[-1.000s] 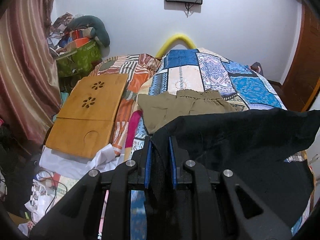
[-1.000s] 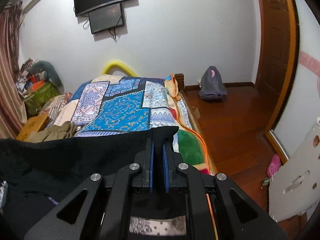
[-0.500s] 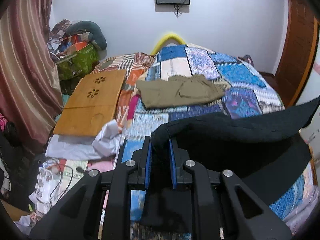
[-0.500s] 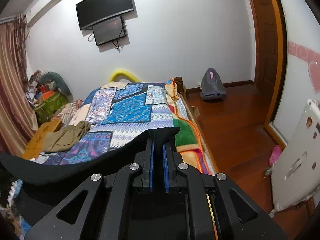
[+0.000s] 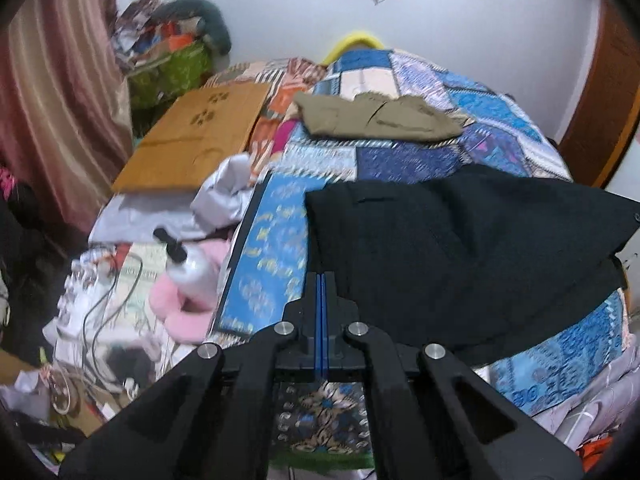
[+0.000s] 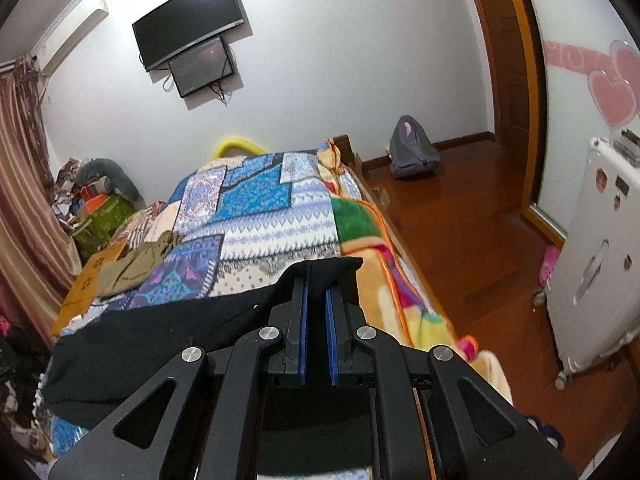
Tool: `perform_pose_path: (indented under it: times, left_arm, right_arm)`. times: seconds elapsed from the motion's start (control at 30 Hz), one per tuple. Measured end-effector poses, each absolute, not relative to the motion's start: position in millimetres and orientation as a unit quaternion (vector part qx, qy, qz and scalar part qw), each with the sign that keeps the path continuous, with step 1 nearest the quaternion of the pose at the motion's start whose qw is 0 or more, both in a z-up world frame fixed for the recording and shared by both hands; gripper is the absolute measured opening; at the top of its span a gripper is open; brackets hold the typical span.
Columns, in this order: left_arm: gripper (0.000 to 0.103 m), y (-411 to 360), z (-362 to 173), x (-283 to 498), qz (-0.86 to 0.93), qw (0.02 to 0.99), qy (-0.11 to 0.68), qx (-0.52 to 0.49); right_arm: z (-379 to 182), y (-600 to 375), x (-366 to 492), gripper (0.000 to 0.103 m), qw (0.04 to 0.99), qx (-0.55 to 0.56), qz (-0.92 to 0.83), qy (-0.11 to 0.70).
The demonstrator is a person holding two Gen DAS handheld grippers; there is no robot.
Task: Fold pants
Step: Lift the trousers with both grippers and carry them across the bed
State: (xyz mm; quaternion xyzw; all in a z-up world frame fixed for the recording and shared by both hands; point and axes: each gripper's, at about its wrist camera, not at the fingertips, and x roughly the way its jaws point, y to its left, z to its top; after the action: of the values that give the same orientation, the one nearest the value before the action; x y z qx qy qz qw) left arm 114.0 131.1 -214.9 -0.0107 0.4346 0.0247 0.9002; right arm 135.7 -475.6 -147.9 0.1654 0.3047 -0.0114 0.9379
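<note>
The black fabric pants (image 5: 460,256) lie spread across the patchwork-quilted bed (image 5: 272,256), the right gripper (image 6: 316,280) clenched on one corner, the left gripper (image 5: 321,280) closed empty alongside.

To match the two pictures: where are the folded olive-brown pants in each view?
Left wrist view: folded olive-brown pants lie upper centre, on the patchwork bedspread.
Right wrist view: the pants lie at the left edge.
Shared landmark: yellow curved tube behind the bed.

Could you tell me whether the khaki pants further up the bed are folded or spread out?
Folded: the khaki pants lie as a compact, layered rectangle on the patchwork bedspread, with no legs stretched out.
</note>
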Motion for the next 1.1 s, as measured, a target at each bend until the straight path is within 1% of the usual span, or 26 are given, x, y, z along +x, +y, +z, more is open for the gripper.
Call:
perform_pose_path:
  times: [0.13, 0.3, 0.53, 0.67, 0.73, 0.9, 1.1]
  left_arm:
    - [0.0, 133.5, -222.0, 113.5, 0.027, 0.895, 0.445, -0.015]
    - [0.0, 116.9, -217.0, 121.5, 0.001, 0.894, 0.447, -0.014]
    - [0.0, 80.9, -213.1, 142.8, -0.032, 0.893, 0.449, 0.001]
    - [0.001, 61.6, -214.3, 152.1, -0.046, 0.889, 0.455, 0.013]
    - [0.002, 50.8, -213.9, 155.5, -0.055, 0.887, 0.457, 0.02]
    - [0.002, 15.4, -205.0, 160.8, -0.089, 0.884, 0.457, 0.041]
    - [0.008, -45.7, -191.5, 165.7, -0.153, 0.877, 0.45, 0.077]
  right_arm:
    - [-159.1, -479.9, 127.1, 0.007, 0.934, 0.168, -0.021, 0.315]
    - [-168.6, -481.4, 119.7, 0.007, 0.93, 0.162, -0.025, 0.33]
    - [-197.2, -482.3, 99.8, 0.008, 0.913, 0.169, -0.026, 0.369]
    - [-212.8, -478.0, 92.6, 0.008, 0.898, 0.169, -0.02, 0.406]
    - [-216.3, -474.5, 90.7, 0.01, 0.893, 0.155, -0.021, 0.421]
    - [-210.6, -468.3, 80.5, 0.021, 0.888, 0.127, -0.023, 0.442]
    - [-184.6, -443.9, 72.7, 0.023, 0.899, 0.104, 0.013, 0.426]
